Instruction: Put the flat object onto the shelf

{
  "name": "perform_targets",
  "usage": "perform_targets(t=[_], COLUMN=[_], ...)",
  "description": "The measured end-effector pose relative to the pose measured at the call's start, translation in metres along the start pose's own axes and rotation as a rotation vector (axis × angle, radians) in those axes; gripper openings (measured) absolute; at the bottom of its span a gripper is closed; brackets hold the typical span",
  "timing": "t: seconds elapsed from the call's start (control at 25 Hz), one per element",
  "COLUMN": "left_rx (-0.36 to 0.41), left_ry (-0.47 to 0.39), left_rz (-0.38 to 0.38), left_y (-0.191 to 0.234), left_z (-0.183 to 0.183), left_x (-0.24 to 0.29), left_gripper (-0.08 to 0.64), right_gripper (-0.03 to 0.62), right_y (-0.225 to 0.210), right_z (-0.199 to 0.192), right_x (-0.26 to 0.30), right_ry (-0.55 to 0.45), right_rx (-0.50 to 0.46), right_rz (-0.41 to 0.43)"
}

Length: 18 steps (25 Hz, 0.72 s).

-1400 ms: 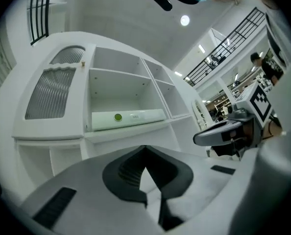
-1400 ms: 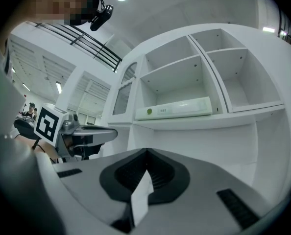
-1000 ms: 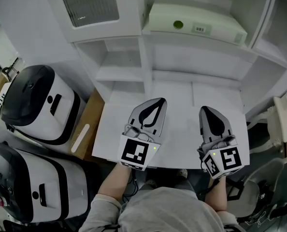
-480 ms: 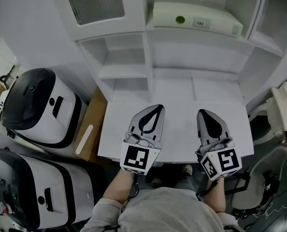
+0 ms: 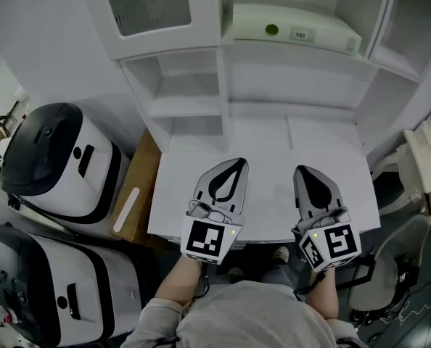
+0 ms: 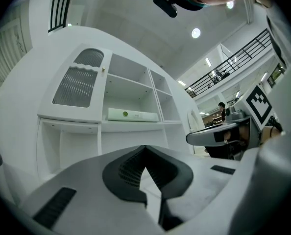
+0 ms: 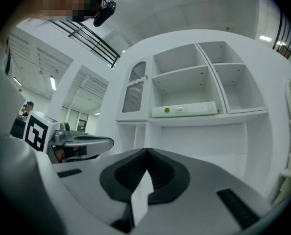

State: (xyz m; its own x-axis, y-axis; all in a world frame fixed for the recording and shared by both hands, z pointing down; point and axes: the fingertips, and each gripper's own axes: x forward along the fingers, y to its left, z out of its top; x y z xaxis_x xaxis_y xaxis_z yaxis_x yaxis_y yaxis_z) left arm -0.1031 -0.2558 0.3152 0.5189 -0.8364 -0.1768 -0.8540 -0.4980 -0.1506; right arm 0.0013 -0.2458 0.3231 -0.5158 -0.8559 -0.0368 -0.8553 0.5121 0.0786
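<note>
Nearest, the left gripper [image 5: 237, 163] and the right gripper [image 5: 303, 171] are held side by side above the white desk [image 5: 273, 194]. The jaws of both are clenched together, and nothing is grasped between them. To the left of the desk, a brown cardboard box [image 5: 138, 187] and two white-and-black machines [image 5: 52, 158] are seen. Farther, above the desk, the flat object [image 5: 295, 29], a long white box with a green dot, is laid on the shelf [image 5: 295, 55], well apart from both grippers.
</note>
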Motion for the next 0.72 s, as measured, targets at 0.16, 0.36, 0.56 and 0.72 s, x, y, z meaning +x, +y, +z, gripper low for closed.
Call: perform_targets(t=[0.16,0.36,0.56,0.72], left_rx=[-0.035,-0.022,-0.025,-0.042], left_ry=[-0.011,-0.027,-0.016,-0.035], left_rz=[0.000,-0.004,-0.009,-0.009], left_y=[0.0017,0.0013,0.0003,0.0020], left_z=[0.0025,0.0058,0.0044,0.0069], left_x=[-0.0012,-0.0023,-0.0022,-0.0028], left_gripper=[0.012,0.012,0.012,0.012], right_gripper=[0.009,0.009,0.009,0.009], right_y=[0.0018,0.0029,0.0034,0.0051], right_z=[0.0014,0.0042,0.0054,0.0049], right_x=[-0.0014,-0.0029,-0.0023,-0.0017], right_ry=[0.002,0.003,0.003,0.008], right_rx=[-0.008,-0.019,-0.022,-0.018], right_rz=[-0.001,-0.007,-0.010,-0.015])
